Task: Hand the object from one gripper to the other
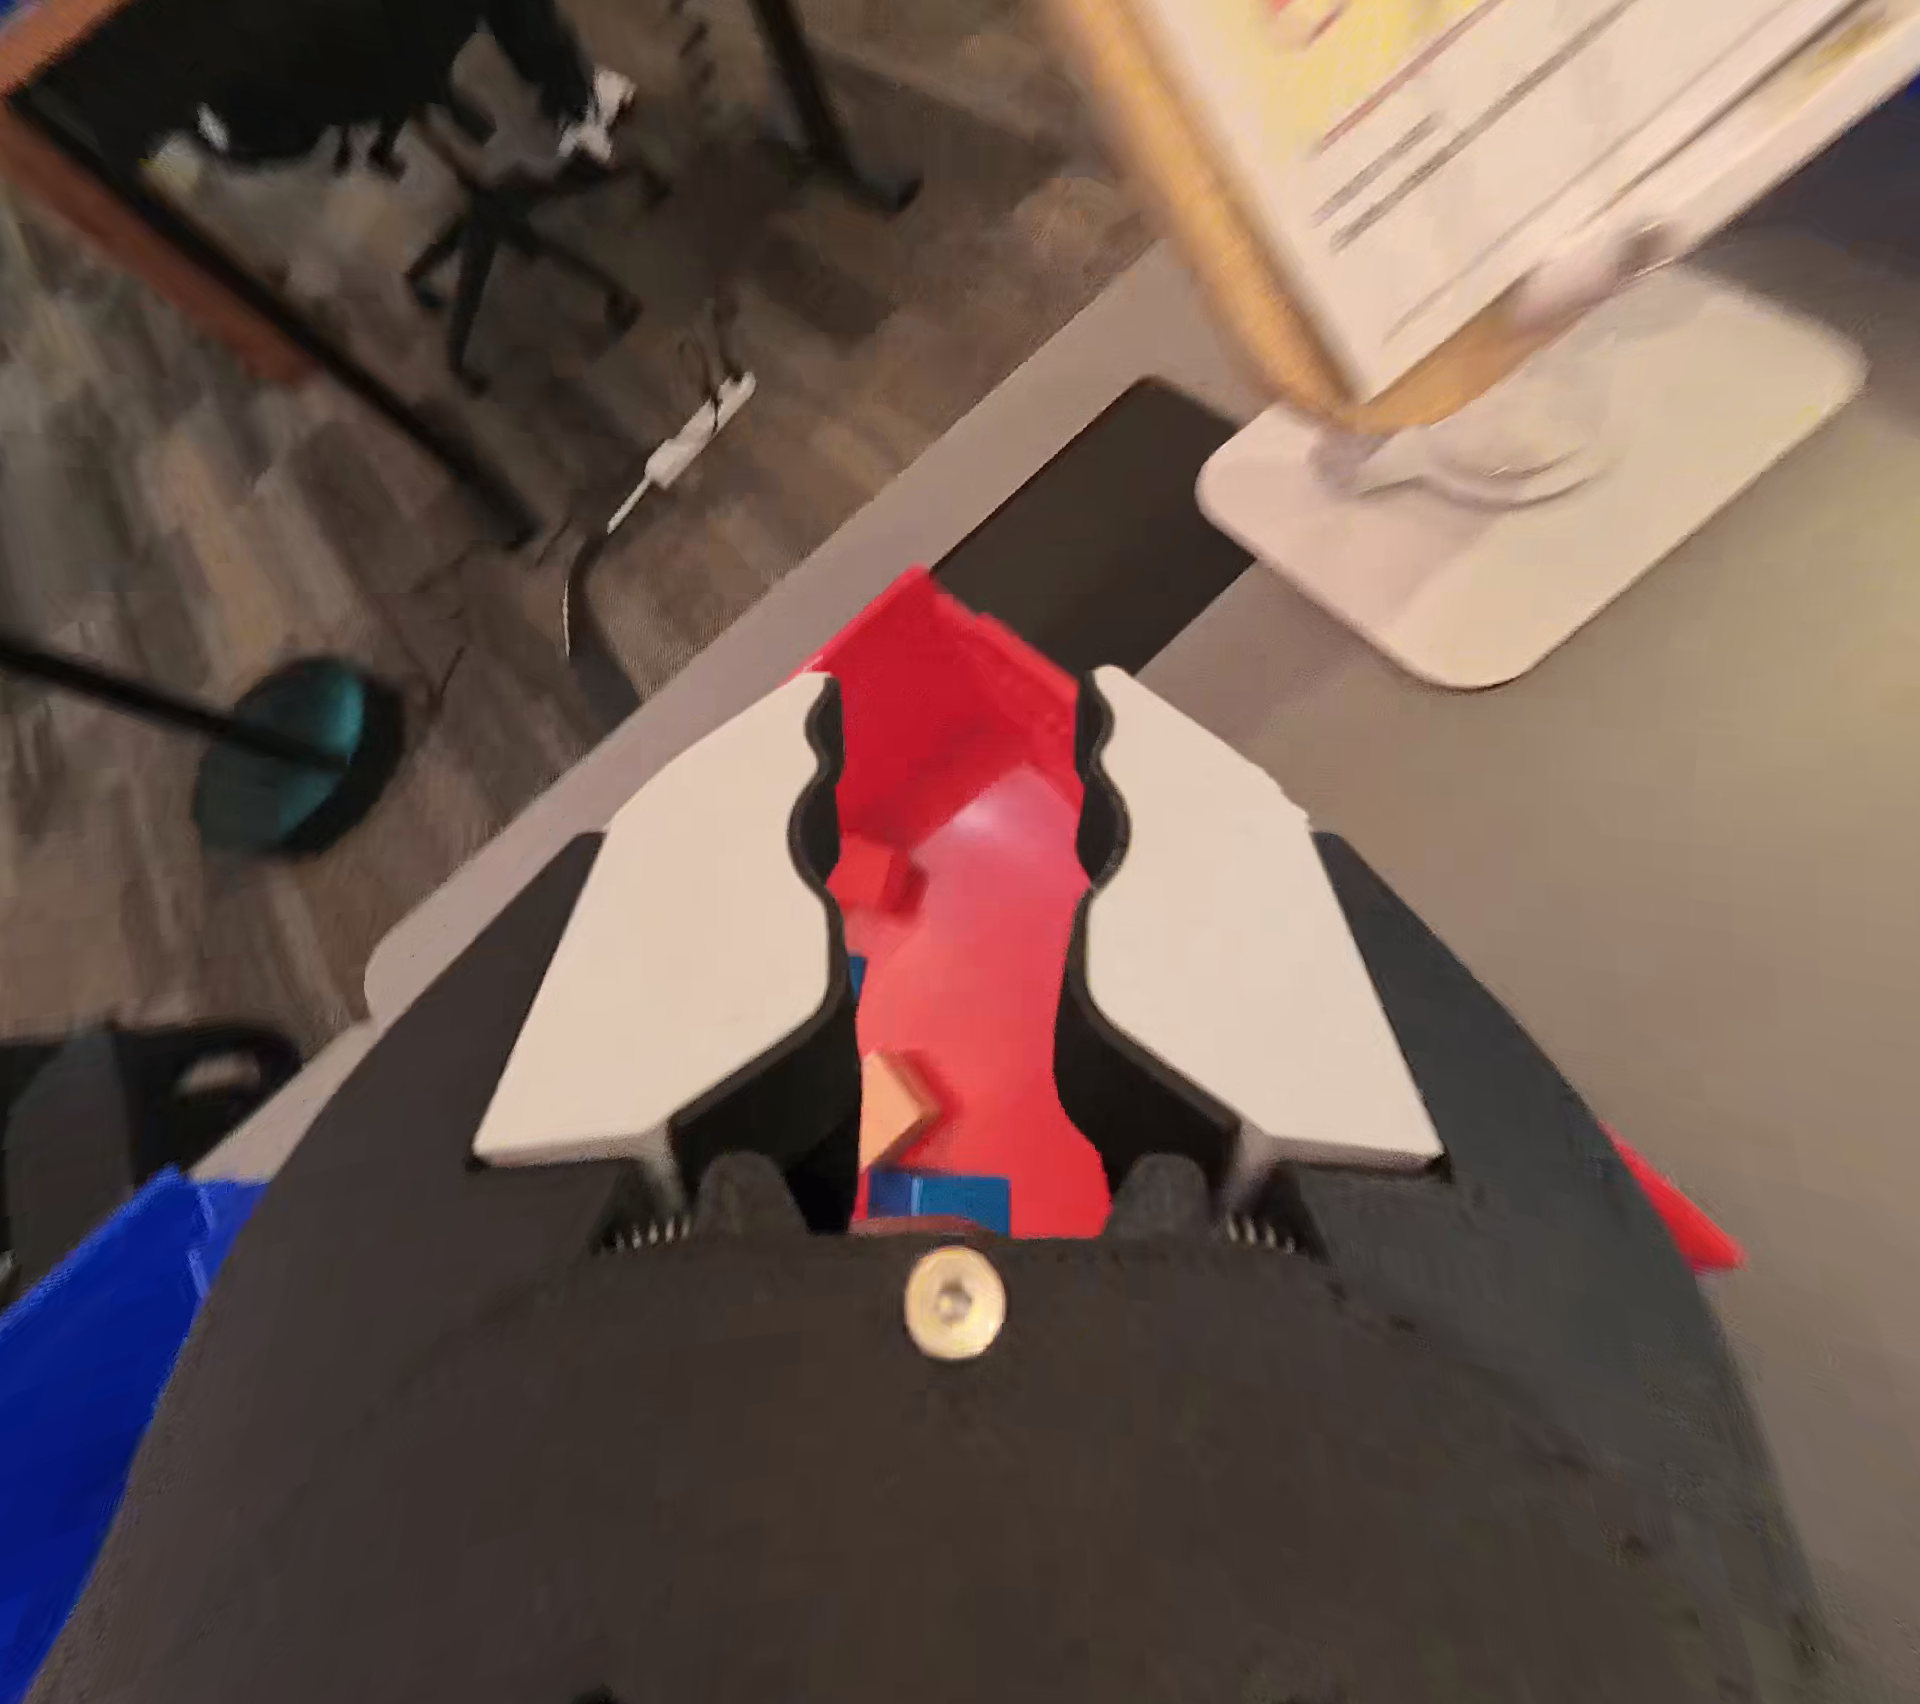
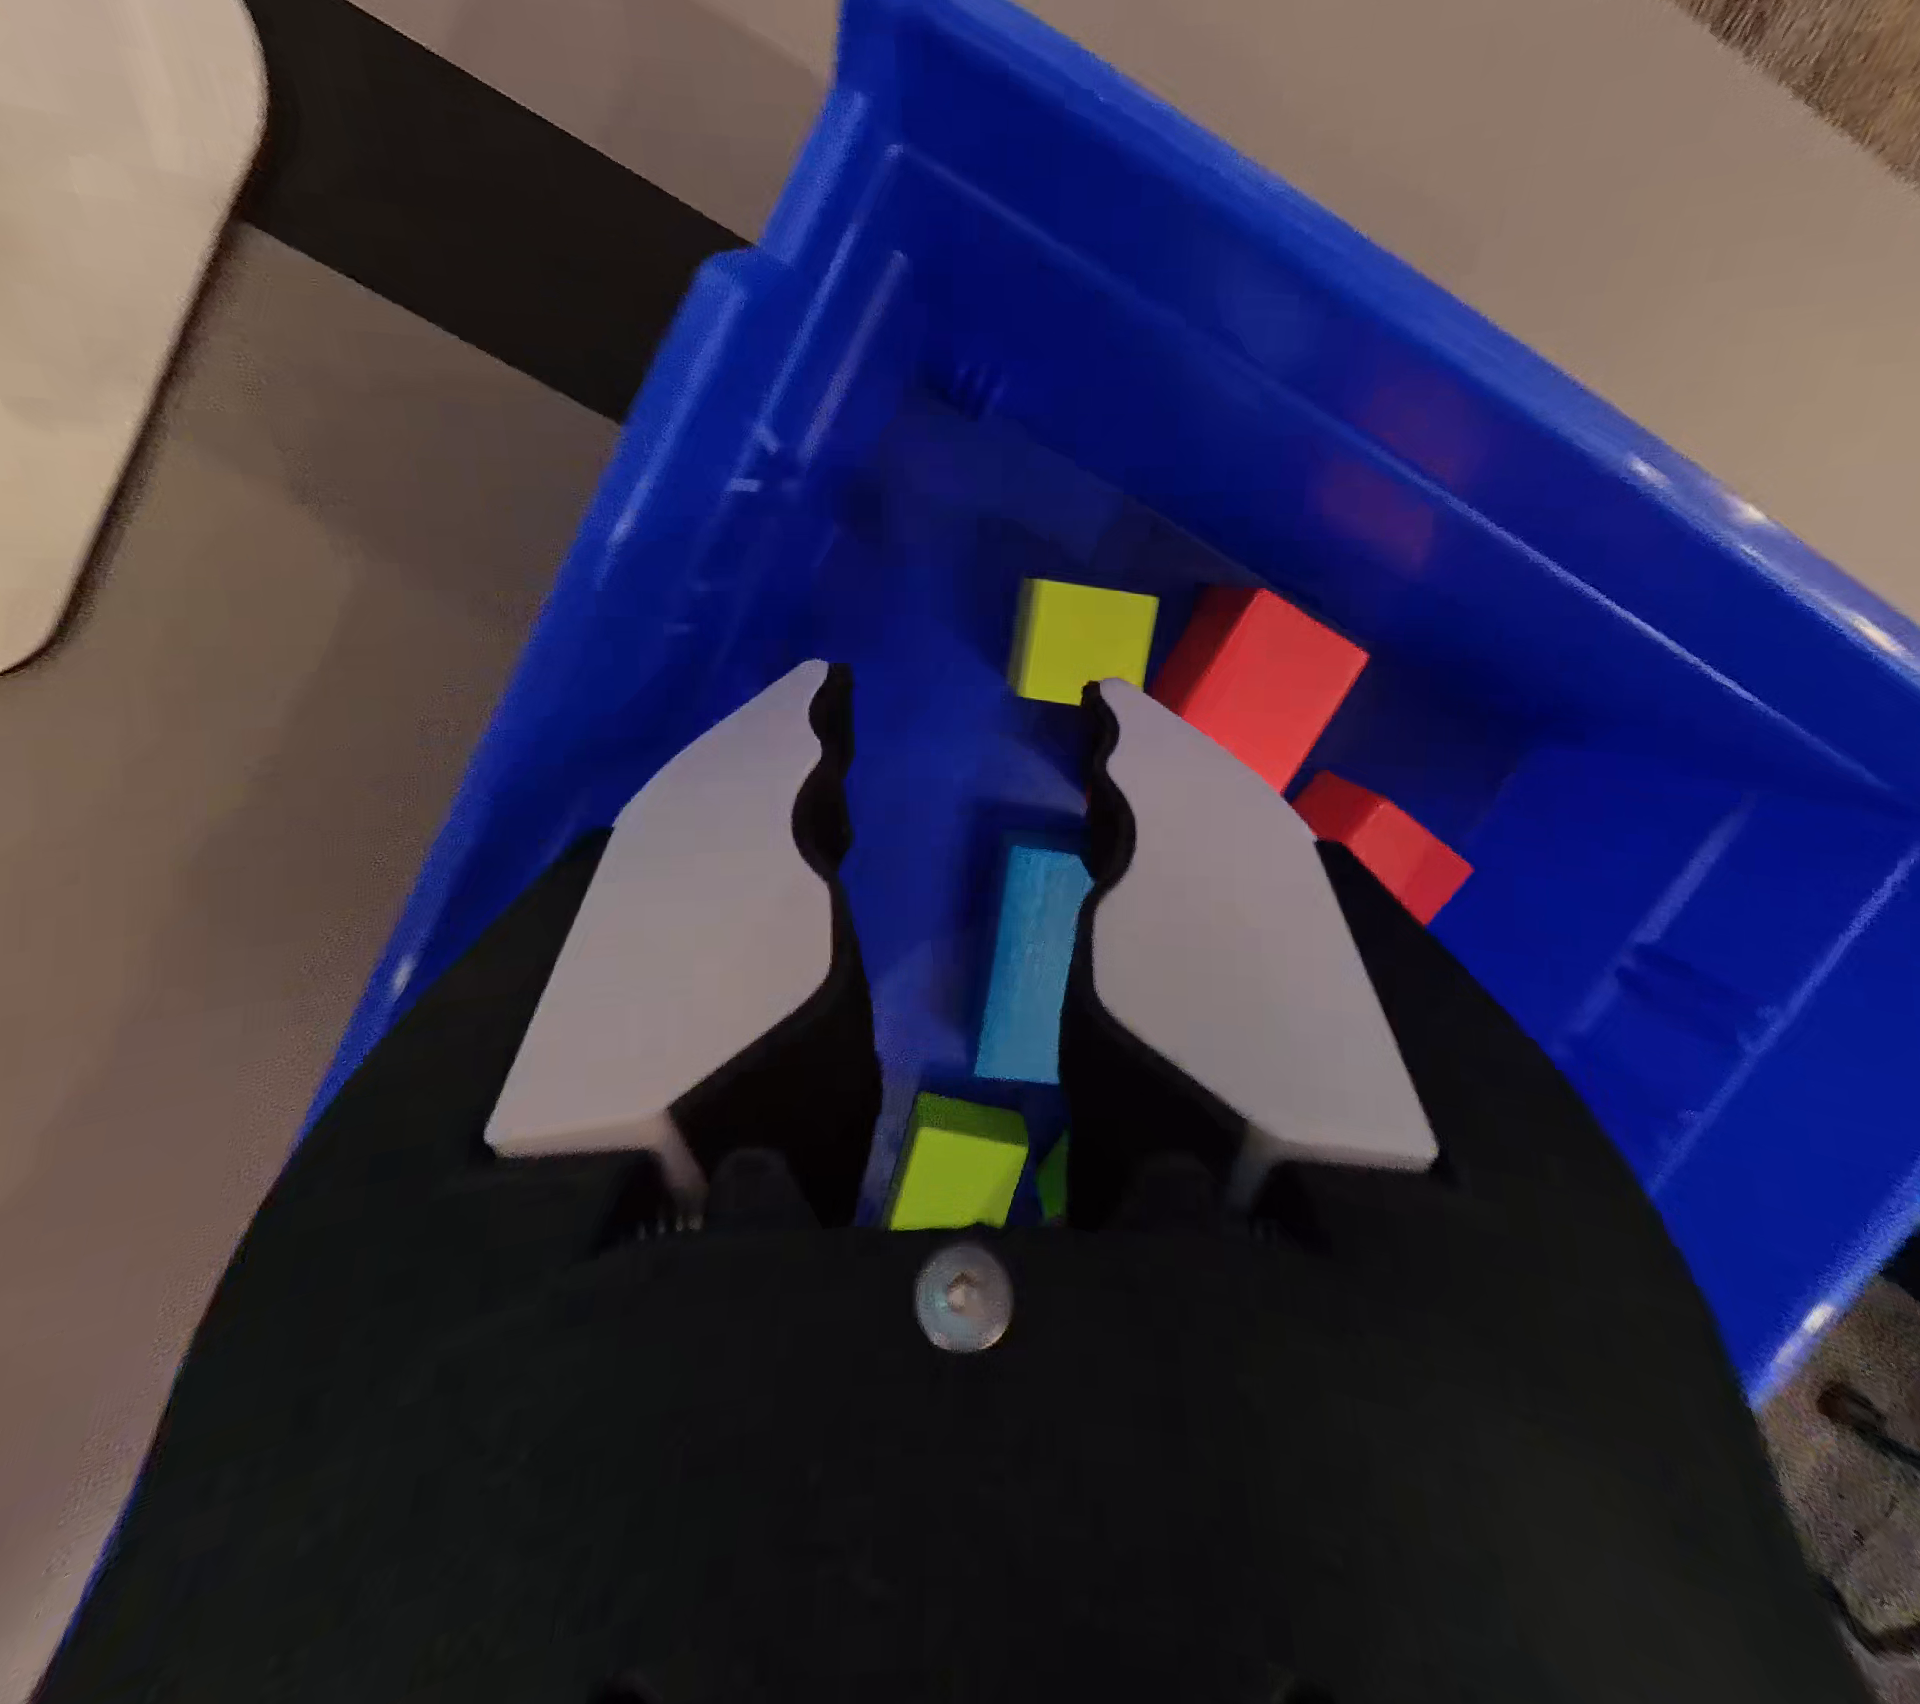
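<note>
While left shows a red bin — right, a blue bin.

You have a smooth grey tabletop in front of you, crossed by a dark black strip running in from its edge. On it sits a red plastic bin at the table's edge, and beside the strip rests a flat white rounded-corner stand base. On the same table you have a blue plastic bin near the strip, with the white base well apart from it.
</note>
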`<state>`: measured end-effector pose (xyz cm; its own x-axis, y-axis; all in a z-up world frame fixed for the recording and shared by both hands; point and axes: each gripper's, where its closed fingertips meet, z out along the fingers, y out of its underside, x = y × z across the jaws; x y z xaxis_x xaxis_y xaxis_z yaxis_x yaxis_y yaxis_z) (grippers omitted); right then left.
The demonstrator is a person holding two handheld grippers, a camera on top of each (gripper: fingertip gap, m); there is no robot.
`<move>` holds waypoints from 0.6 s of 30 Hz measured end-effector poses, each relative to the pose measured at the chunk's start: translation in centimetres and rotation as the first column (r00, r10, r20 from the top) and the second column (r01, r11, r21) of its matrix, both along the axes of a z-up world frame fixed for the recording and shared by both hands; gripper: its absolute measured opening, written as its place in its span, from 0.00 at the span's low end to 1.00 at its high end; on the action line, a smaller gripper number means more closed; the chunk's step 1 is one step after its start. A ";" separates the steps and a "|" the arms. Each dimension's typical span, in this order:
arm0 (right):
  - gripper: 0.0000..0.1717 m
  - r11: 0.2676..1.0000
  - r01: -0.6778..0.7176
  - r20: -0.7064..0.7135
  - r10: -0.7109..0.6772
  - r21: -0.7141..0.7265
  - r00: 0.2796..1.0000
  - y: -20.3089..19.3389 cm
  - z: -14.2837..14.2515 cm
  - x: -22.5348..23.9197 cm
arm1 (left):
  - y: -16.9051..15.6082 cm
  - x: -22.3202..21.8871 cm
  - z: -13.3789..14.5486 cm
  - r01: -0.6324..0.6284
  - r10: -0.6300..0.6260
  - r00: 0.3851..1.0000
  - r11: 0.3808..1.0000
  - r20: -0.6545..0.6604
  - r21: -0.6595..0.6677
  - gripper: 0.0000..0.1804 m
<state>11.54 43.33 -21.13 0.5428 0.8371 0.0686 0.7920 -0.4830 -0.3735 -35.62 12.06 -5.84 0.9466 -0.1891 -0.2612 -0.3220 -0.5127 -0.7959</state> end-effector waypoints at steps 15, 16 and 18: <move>0.21 0.973 -0.180 -0.101 0.196 0.142 0.975 -7.0 7.3 -1.9 | 2.0 -9.5 -18.7 -0.155 0.019 0.972 0.804 -0.235 -0.574 0.28; 0.21 0.971 -0.189 -0.106 0.205 0.143 0.973 -7.4 7.4 -2.1 | 2.4 -9.3 -19.1 -0.139 0.013 0.976 0.810 -0.218 -0.570 0.27; 0.21 0.968 -0.202 -0.102 0.218 0.150 0.971 -7.8 7.5 -2.4 | 2.7 -9.4 -20.0 -0.138 0.013 0.978 0.797 -0.210 -0.588 0.24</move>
<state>9.16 35.48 -13.59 0.3670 0.9199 0.1380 0.8172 -0.2480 -0.5202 -45.07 14.78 -25.82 0.9096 -0.2958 -0.2917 -0.3714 -0.8937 -0.2519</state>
